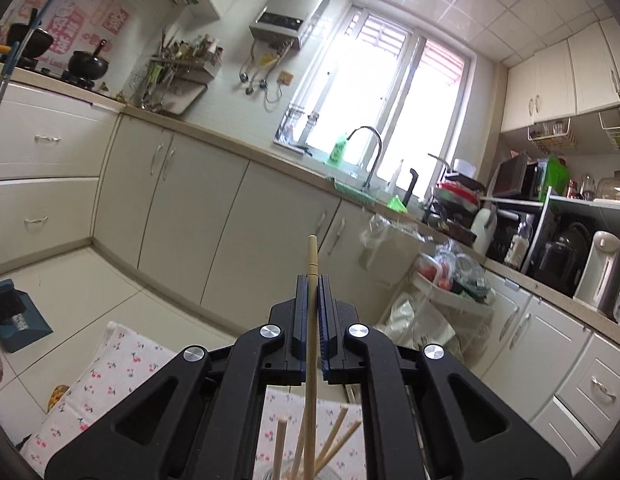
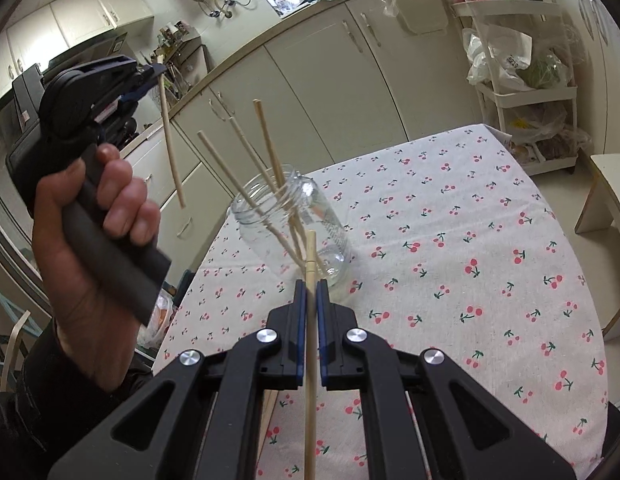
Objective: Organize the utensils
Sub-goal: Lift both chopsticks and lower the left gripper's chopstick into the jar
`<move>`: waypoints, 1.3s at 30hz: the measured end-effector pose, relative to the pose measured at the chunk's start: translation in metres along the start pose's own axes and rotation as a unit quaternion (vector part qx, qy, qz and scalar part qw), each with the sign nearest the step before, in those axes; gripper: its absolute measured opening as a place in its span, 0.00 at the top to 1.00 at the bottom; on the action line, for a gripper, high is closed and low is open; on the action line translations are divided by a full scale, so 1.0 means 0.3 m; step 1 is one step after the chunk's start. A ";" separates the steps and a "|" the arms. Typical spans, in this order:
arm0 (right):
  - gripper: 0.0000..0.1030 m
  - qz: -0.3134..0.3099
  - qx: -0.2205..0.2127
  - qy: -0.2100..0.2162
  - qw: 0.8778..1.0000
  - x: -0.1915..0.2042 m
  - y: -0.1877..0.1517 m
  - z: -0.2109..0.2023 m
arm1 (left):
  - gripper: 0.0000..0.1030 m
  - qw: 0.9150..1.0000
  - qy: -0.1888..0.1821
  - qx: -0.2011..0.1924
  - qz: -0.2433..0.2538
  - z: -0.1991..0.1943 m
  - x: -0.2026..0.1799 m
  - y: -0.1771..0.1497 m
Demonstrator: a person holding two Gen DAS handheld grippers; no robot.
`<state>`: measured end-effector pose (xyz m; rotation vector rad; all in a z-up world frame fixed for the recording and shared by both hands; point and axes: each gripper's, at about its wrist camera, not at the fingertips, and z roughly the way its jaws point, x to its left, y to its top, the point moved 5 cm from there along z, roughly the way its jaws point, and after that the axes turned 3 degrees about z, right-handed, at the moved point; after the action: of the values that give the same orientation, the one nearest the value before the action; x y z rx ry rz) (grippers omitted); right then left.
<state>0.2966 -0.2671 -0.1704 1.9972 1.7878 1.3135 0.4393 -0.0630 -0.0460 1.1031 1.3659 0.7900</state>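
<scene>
Right claw [image 2: 310, 286] clamped on chopstick [image 2: 310, 340], pointing down toward jar [image 2: 330, 232]; left claw [image 2: 152, 70] clamped on second chopstick [image 2: 172, 152], raised left of jar, gripped by hand [image 2: 98, 216]; jar upright on worktop [image 2: 470, 260] with cherry cloth, three chopsticks [image 2: 266, 140] leaning inside; cabinets [image 2: 310, 80] beyond

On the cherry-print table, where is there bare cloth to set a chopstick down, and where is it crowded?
Free: the tablecloth right of the glass jar, out to its far corner by the shelf cart. Crowded: around the jar's mouth, where chopsticks splay out and the left gripper hangs beside them with another.
</scene>
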 end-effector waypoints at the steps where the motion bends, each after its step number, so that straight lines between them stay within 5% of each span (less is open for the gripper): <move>1: 0.94 0.003 -0.001 0.000 1.000 -0.008 0.000 0.004 | 0.95 1.000 0.001 -0.005 -0.001 0.008 -0.005 -0.001; 19: 0.94 0.014 -0.018 0.011 1.000 -0.059 0.040 0.042 | 0.95 0.999 0.025 -0.028 0.021 0.093 -0.029 -0.133; 27: 0.94 0.014 -0.029 0.011 0.999 -0.061 0.059 0.038 | 0.95 0.999 0.024 0.001 0.047 0.094 -0.027 -0.211; 39: 0.94 -0.003 -0.107 0.032 0.994 0.056 0.215 -0.011 | 0.94 0.996 0.010 0.043 0.075 -0.019 0.010 -0.254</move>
<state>0.3397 -0.2718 -0.1196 1.8546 1.6003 1.5133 0.4217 -0.0846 -0.1172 1.2791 1.3563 0.8587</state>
